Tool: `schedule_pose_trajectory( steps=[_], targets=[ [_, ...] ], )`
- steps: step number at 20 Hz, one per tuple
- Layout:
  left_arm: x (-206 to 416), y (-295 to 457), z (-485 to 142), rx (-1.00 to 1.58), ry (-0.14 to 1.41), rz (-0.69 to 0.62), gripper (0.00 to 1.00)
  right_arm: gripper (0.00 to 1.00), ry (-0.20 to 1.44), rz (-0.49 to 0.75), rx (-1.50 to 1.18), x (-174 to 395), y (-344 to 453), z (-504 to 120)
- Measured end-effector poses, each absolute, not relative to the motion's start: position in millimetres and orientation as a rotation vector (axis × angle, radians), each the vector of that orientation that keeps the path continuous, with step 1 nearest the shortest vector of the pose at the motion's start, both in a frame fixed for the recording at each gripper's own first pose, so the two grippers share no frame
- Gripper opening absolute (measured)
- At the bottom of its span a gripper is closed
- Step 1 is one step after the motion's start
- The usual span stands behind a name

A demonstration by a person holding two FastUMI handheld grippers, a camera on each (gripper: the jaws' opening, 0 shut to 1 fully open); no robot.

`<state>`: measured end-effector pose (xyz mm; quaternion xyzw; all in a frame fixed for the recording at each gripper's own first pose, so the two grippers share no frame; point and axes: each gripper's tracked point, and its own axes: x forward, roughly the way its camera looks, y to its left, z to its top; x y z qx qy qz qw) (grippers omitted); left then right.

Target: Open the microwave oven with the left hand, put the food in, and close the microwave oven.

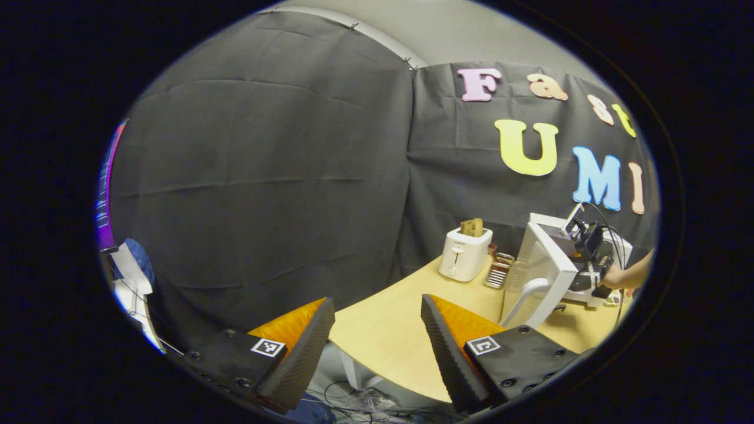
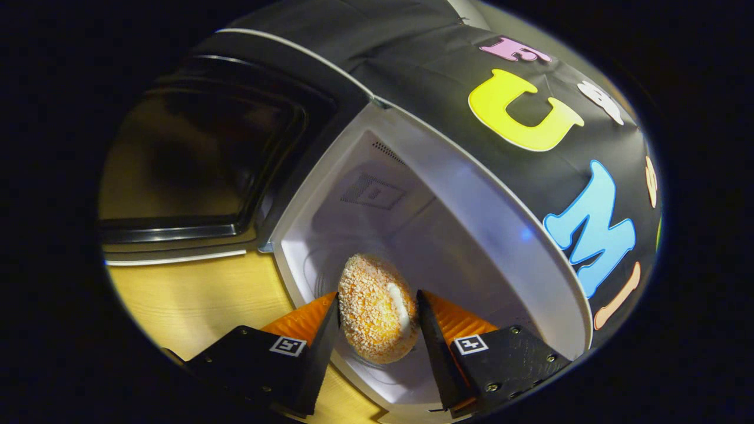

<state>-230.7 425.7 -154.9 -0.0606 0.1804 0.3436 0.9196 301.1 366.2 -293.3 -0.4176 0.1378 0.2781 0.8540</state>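
**Food at the mouth of the open microwave**

The food (image 2: 377, 309), a crumb-coated roll with a pale streak, sits pinched in the right gripper (image 2: 377, 318), a finger pressing on each side. It hangs just over the front lip of the microwave (image 2: 412, 224), not yet set down. The door (image 2: 194, 153) is swung wide to the left, dark window facing us, and the white cavity is lit and bare, with a faint turntable ring under the roll.

So step one looks done, and we're in the middle step: putting the food in. Next, by my reading, push the roll deeper, lower it onto the turntable, spread the fingers, and back straight out without dragging it. Then the door needs closing.

The left gripper (image 1: 377, 330) waits well away, fingers spread on nothing, over the near edge of the table (image 1: 394, 335). From there the microwave shows at the far right with a hand (image 1: 618, 275) holding the other gripper at it.

The table is pale wood. A white toaster (image 1: 466, 254) stands by the black cloth wall, a small rack (image 1: 499, 270) just beside it. Cables lie on the floor below.
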Motion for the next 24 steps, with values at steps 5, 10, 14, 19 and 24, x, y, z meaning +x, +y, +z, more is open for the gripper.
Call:
schedule_pose_trajectory(
  steps=[5,10,14,19,24],
  targets=[
    [-242.2,435.5,-154.5,-0.110,0.380,0.742,0.94,0.79,0.299,0.541,-0.924,312.2,359.1,-306.5],
    [-226.1,436.6,-158.8,-0.113,0.371,0.702,0.96,0.97,0.243,0.523,-0.878,296.9,361.3,-282.2],
    [-188.1,426.3,-169.5,-0.102,0.360,0.600,0.96,0.97,0.226,0.509,-0.746,258.4,350.1,-250.8],
    [-138.6,405.6,-183.7,-0.133,0.312,0.444,0.95,0.97,0.179,0.484,-0.602,207.1,320.8,-188.3],
    [-99.8,389.6,-213.2,-0.130,0.331,0.340,0.95,0.97,0.159,0.401,-0.446,167.3,277.5,-133.4]
  ],
)
